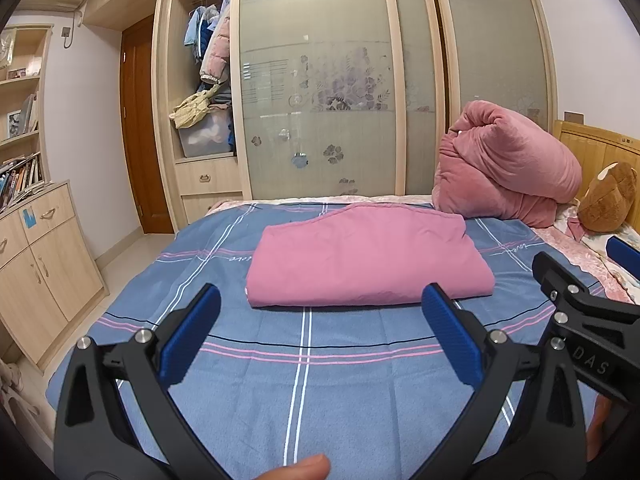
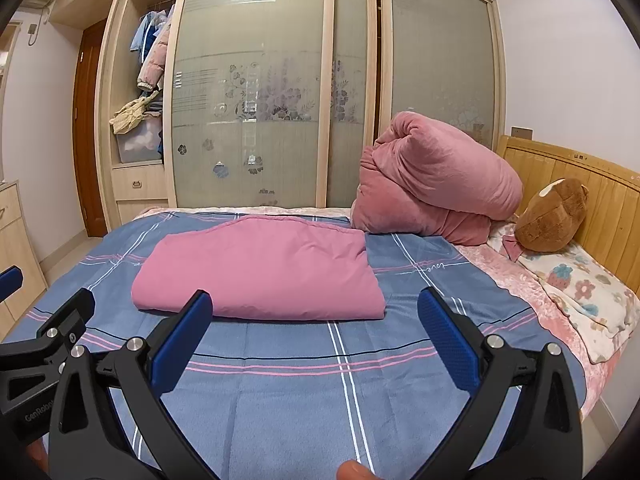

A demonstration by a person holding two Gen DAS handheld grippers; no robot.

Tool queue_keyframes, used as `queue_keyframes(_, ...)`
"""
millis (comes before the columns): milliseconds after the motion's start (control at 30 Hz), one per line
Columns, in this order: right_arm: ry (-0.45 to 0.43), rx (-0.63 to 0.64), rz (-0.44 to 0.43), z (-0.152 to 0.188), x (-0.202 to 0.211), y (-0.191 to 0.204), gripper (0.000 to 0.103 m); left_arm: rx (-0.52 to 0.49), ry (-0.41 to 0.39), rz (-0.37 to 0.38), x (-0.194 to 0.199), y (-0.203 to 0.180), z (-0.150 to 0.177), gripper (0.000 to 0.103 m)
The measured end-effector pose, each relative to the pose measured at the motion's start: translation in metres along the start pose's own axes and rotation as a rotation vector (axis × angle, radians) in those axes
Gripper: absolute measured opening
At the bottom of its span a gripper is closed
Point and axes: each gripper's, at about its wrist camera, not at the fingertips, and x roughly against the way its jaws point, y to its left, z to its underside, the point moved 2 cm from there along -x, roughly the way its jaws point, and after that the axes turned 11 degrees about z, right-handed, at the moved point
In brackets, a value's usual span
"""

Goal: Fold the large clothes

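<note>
Wardrobe (image 1: 320,80) w/ frosted sliding doors fills the far wall behind the bed; its left bay is open, hanging jackets (image 1: 212,40) above a clear storage bin (image 1: 204,138). Blue plaid bedsheet (image 1: 320,380) covers most of the bed and runs to the foot edge at left, floor strip visible between that edge and the low wooden cabinet (image 1: 44,264). Wooden headboard (image 2: 580,184) closes off the right side. Big pink duvet bundle (image 2: 432,184) sits piled at the far right, its lower corner just beside the folded garment's far right corner; can't tell if touching. Folded pink garment (image 1: 368,260) lies flat in the sheet's middle, near edge a clean fold line running approx straight across, far edge bulging, left and right ends squared. Open sheet all round it on the near, left and right sides; widest free strip is the near one, btwn garment and grippers. Floral pillow (image 2: 588,300) lies along the right bed edge, brown plush toy (image 2: 552,216) on its far end against the headboard. Left gripper (image 1: 320,332) hangs above the near sheet, fingers spread wide, nothing btwn them, tips short of the garment's near edge. Right gripper (image 2: 316,328) alongside, fingers likewise spread and empty, left pad overlapping the garment's near edge in view. A fingertip (image 1: 304,470) shows at bottom.
</note>
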Motion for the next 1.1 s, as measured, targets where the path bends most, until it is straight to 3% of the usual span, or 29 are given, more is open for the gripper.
queue_keyframes(1100,0.005,0.003,0.000,0.0035,-0.0019,-0.0011,0.102,0.002,0.006,0.000,-0.0035,0.0006,0.0034,0.101)
